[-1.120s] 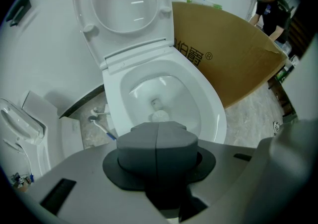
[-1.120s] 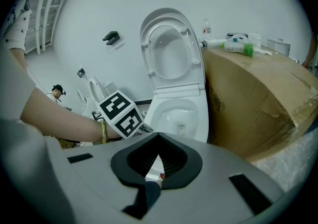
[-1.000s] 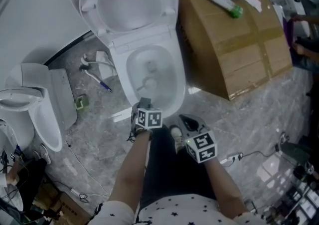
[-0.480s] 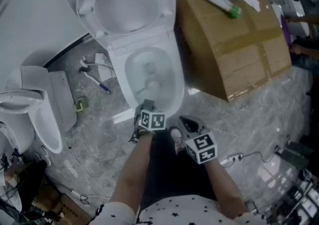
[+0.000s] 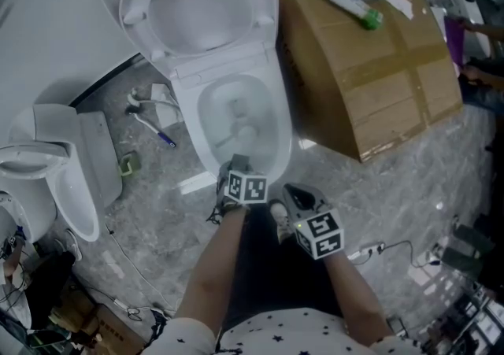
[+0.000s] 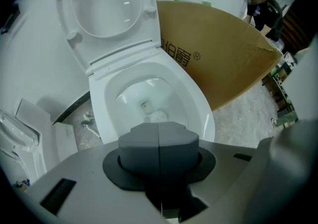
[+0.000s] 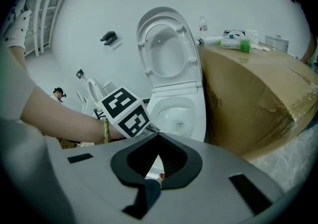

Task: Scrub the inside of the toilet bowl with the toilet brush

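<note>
The white toilet [image 5: 187, 113] stands with its lid [image 5: 197, 7] raised. In the bowl lies the white head of the toilet brush [image 5: 246, 134], and its handle runs back to my left gripper [image 5: 236, 163] at the bowl's near rim. In the left gripper view the jaws [image 6: 159, 141] meet along a centre line, shut on the brush handle, with the brush head [image 6: 158, 116] just beyond them near the drain. My right gripper [image 5: 295, 194] hangs to the right, outside the bowl, open and empty. Its own view shows the gap [image 7: 158, 156] between its jaws.
A large cardboard box [image 5: 370, 70] stands close on the toilet's right, with bottles [image 5: 352, 3] on top. Another white toilet [image 5: 55, 180] sits at the left. A hose and a small tool [image 5: 153, 125] lie on the floor, cables [image 5: 378, 249] at right. A person [image 6: 261, 7] stands behind the box.
My left gripper has shifted slightly right along the near rim, and the brush head has slid a little rightward in the bowl. The right gripper has hardly moved.
</note>
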Motion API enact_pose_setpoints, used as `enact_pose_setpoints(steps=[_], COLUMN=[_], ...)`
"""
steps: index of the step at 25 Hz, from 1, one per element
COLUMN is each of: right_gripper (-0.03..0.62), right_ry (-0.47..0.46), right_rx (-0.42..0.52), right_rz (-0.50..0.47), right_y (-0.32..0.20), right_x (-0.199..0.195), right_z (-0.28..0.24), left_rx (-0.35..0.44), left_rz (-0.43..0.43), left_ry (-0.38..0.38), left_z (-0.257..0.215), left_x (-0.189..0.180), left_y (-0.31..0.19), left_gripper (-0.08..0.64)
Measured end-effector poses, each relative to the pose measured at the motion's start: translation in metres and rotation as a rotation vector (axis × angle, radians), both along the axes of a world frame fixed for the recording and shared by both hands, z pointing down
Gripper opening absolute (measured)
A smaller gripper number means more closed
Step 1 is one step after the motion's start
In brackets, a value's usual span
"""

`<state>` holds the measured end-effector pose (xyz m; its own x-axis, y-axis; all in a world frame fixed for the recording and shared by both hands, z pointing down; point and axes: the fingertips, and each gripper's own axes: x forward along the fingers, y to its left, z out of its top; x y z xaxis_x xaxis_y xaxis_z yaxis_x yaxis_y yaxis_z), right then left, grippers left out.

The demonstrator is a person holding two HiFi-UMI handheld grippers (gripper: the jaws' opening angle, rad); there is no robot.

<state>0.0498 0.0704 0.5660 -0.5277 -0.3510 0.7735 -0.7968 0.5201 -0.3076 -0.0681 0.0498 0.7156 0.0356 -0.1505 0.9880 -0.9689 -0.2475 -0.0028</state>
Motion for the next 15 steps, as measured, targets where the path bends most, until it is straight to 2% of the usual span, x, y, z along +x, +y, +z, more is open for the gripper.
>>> enact_pose_setpoints(steps=[15], right_gripper=[0.006], right_ry=[-0.01], right_rx=[-0.011], right_rz=[0.0], right_y=[-0.009], right_x=[-0.003], right_z=[0.005], left_rx=[0.029], left_rz=[-0.003], left_ry=[0.032], left_z=[-0.002], left_x=[0.009], left_y=[-0.031], left_gripper=[0.153])
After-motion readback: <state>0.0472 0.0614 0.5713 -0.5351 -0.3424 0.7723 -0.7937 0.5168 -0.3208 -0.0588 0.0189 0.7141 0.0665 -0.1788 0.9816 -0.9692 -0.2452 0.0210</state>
